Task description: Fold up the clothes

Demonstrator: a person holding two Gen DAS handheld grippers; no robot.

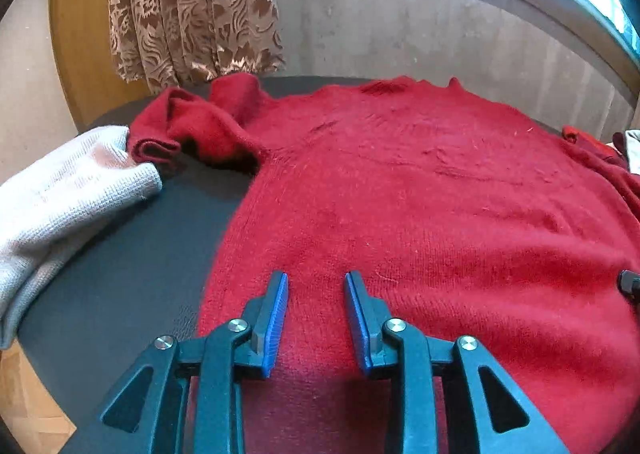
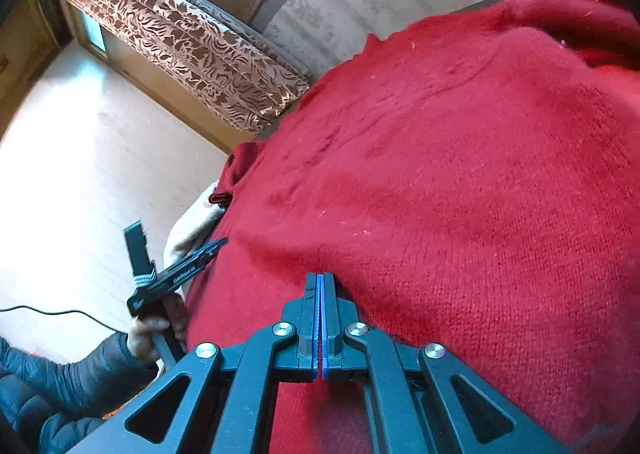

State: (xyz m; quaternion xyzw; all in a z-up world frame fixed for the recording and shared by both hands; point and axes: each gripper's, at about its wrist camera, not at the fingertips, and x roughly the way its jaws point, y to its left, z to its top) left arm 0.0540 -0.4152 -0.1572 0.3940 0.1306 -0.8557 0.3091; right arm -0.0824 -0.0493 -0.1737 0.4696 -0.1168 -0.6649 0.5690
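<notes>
The left tongs point steeply down over the near hem of the red sweater, released, blue pads apart with only knit showing between them and nothing gripped. In the right wrist view a hand in a dark puffy sleeve holds them by the handle at about 8 o'clock, just beside the sweater's edge.

The right tongs tilt more gently and are clenched, pads pressed together with a sliver of red between them; they seem to pinch a fold of the sweater, though how much is hard to make out.

One red sweater lies spread flat on the dark bench, neckline toward 12 o'clock, one sleeve bunched at 10 o'clock. One white knitted garment lies at 9 o'clock, touching that sleeve and cut off by the frame. One patterned curtain hangs at 11 o'clock.

At 3 o'clock more cloth is cropped and unclear.
</notes>
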